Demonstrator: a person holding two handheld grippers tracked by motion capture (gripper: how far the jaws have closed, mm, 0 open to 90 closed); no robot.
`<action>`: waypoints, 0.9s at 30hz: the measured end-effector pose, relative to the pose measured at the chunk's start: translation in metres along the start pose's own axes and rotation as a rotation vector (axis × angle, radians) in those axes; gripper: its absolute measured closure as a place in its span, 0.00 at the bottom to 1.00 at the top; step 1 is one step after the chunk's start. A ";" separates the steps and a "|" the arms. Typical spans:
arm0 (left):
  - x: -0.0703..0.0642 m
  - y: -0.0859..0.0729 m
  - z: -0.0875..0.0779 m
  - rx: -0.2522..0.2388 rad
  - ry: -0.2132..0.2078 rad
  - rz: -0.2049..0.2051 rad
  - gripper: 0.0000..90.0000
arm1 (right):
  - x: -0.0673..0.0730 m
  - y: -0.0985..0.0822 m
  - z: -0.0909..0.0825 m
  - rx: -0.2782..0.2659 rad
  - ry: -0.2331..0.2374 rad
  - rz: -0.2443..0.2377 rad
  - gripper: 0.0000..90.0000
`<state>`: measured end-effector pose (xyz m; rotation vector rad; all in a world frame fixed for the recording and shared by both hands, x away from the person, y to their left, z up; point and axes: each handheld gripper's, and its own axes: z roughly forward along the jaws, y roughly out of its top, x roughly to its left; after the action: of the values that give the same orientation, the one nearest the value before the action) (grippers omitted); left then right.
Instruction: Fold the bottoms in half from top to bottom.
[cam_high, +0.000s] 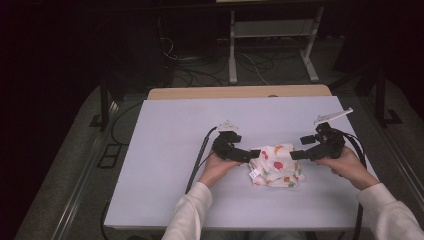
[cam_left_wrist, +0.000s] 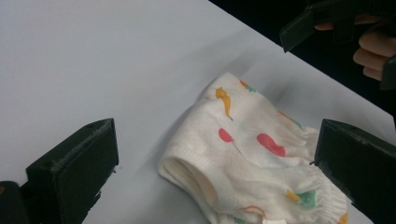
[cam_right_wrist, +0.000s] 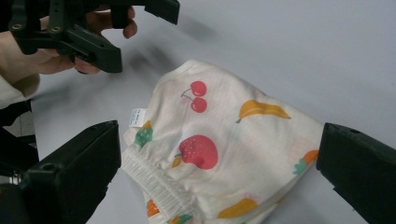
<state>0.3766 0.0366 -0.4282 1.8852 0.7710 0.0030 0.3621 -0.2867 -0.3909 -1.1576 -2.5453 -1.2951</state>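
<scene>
Shorts (cam_high: 276, 165), folded, lie between your released left fingers (cam_high: 248, 154) and right fingers (cam_high: 299, 155); keep both spread, lift straight off the bench (cam_high: 165, 150) without snagging cloth.

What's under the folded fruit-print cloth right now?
The fruit-print cloth lies folded on the white table, its layers stacked on themselves. Anything beneath or between the folds is covered.

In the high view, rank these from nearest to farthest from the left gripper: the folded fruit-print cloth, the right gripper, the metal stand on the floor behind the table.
1. The fruit-print cloth, right beside the left gripper, at the table's middle.
2. The right gripper, across the cloth on its other side.
3. The metal stand, on the floor beyond the table's far edge.
</scene>
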 end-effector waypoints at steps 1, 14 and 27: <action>0.000 0.002 0.001 0.003 -0.002 0.004 0.00 | -0.004 0.001 -0.001 0.001 0.001 0.002 0.00; 0.007 0.011 0.006 0.033 0.011 0.009 0.00 | -0.023 0.009 -0.004 -0.025 -0.015 0.023 0.00; 0.023 0.018 0.017 0.051 0.030 -0.008 0.01 | -0.052 0.007 0.017 -0.031 -0.036 0.089 0.00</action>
<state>0.4096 0.0297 -0.4281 1.9344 0.8062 0.0060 0.4083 -0.3026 -0.4163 -1.2959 -2.4745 -1.3097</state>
